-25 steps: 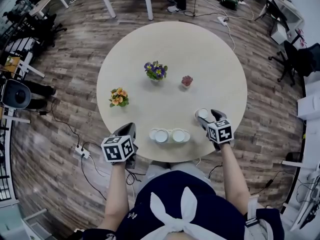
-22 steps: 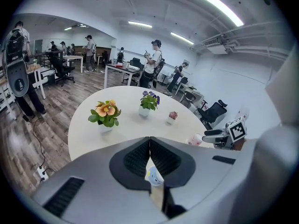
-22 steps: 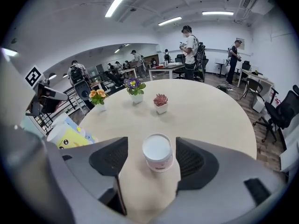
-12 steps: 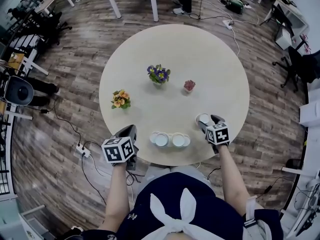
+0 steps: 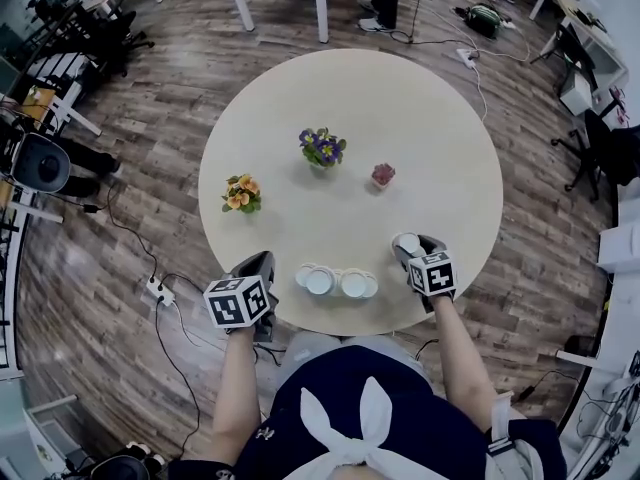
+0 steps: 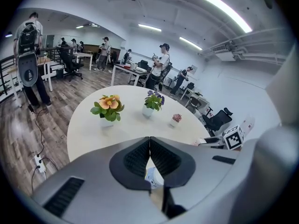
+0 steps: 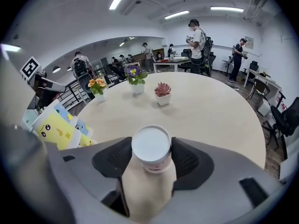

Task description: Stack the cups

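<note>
So far nothing looks stacked, and the job appears to be at its first pick-up. The right gripper (image 7: 151, 158) has a white cup (image 7: 151, 146) standing upright between its jaws. The jaws have just been closing in, and the dark pads (image 7: 187, 160) now sit against the cup's two sides, so the grip seems made or all but made. That cup is still on the round table (image 5: 420, 118), near the front edge on the person's right. Two more cups, one (image 5: 320, 280) just beside the other (image 5: 354, 284), wait at the front edge between the two grippers. From the right gripper view they show yellow and blue printed sides, and whether anything is already nested inside them I cannot tell. The left gripper (image 6: 149, 146) has its jaws pressed together on nothing and hangs at the table's near-left edge, taking no part yet. What remains, by my reading, is the whole stack: lift the white cup, carry it across and drop it into one of the pair, then join the last cup.
</note>
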Motion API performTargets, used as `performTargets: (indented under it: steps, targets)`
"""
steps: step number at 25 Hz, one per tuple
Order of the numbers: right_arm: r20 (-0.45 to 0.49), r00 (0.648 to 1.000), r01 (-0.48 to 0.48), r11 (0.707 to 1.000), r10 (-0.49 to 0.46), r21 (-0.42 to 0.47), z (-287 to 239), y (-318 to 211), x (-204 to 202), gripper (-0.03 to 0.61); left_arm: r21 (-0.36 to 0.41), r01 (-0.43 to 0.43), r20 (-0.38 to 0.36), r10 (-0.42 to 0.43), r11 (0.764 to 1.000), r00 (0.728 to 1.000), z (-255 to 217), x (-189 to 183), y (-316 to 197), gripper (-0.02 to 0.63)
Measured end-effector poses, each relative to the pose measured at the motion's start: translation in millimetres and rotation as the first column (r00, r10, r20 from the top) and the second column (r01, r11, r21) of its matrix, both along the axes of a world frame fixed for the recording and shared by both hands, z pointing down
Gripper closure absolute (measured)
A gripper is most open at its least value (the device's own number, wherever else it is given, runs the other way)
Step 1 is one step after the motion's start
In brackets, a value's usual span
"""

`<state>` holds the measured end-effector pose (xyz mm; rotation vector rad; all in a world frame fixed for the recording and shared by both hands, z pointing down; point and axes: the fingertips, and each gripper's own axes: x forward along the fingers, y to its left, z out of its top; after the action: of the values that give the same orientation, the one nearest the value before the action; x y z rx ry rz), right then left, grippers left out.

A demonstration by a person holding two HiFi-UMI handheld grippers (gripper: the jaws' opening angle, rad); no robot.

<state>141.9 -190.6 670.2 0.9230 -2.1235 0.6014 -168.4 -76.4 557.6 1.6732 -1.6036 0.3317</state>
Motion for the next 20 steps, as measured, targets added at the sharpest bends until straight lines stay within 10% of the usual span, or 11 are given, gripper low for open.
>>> performTargets:
  steps: [20]
  targets:
    - [0.043, 0.998, -0.057, 0.988, 0.052, 0.143, -73, 8, -15, 0.314, 0.012, -0.042, -0.039, 0.042, 0.999, 0.998, -1, -20, 23, 0.592]
